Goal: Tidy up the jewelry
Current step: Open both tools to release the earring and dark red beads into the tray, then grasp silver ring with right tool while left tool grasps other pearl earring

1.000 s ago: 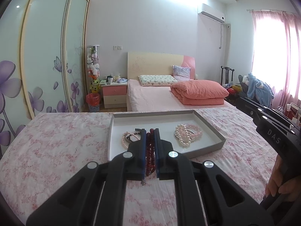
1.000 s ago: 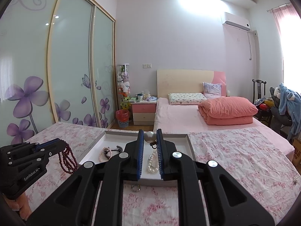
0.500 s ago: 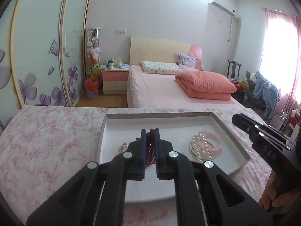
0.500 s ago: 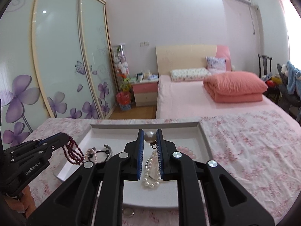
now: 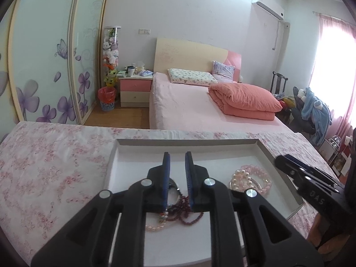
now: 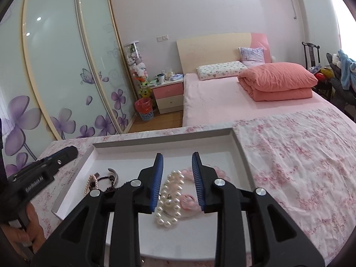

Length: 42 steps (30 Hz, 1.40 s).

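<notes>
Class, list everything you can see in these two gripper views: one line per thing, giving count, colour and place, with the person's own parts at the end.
tray: one, white with grey rim, on the floral cloth.
white pearl strand: one, white, in the tray under the right gripper.
pink bead bracelets: a few, pale pink, in the tray's right part.
dark red bead strand: one, dark red, in the tray below the left gripper.
floral cloth: one, pink and white, under the tray.
bed: one, pink, behind.
folded quilt: one, salmon, on the bed.
nightstand: one, pink and cream, beside the bed.
wardrobe doors: frosted, purple flowers, left.
left gripper: black, blue pads, just opened, empty.
right gripper: same, just opened, empty.
</notes>
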Tool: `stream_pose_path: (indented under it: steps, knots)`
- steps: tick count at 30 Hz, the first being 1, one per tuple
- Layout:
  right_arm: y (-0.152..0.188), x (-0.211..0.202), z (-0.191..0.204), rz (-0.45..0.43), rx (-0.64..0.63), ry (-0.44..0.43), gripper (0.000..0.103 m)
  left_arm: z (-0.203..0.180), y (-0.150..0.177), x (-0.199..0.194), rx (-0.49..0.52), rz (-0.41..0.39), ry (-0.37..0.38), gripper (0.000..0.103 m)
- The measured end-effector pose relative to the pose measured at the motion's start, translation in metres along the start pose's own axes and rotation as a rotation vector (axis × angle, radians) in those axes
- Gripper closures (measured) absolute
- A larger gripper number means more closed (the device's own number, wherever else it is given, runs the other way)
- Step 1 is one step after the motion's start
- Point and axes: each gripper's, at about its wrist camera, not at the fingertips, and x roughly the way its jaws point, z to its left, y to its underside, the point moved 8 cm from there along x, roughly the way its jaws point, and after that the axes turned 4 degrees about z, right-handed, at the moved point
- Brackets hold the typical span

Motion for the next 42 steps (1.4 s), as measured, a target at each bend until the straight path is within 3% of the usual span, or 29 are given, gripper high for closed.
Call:
stream_pose_path:
  steps: [8, 13, 17, 22, 32, 35, 42]
  knots:
    - [0.023, -0.027, 0.004, 0.036, -0.026, -0.026, 0.075, 0.021, 0.019, -0.037, -0.022, -0.001, -0.031, 0.077]
    - [0.062, -0.032, 0.017, 0.156, -0.063, -0.079, 0.075, 0.032, 0.051, -0.057, -0.024, 0.044, -0.043, 0.064]
    - [0.092, -0.025, 0.034, 0.252, -0.107, -0.108, 0.075, 0.049, 0.076, -0.066, -0.057, 0.097, -0.05, 0.061]
    - [0.105, -0.015, 0.051, 0.311, -0.152, -0.111, 0.075, 0.071, 0.085, -0.075, -0.111, 0.106, -0.069, 0.06]
    - [0.116, -0.002, 0.063, 0.364, -0.21, -0.029, 0.075, 0.077, 0.087, -0.086, -0.126, 0.099, -0.064, 0.058]
    - [0.117, 0.0, 0.065, 0.363, -0.23, 0.01, 0.08, 0.071, 0.088, -0.087, -0.115, 0.102, -0.053, 0.056]
    - [0.117, -0.011, 0.039, 0.356, -0.185, 0.046, 0.08, 0.04, 0.096, -0.082, -0.069, 0.135, -0.009, 0.052]
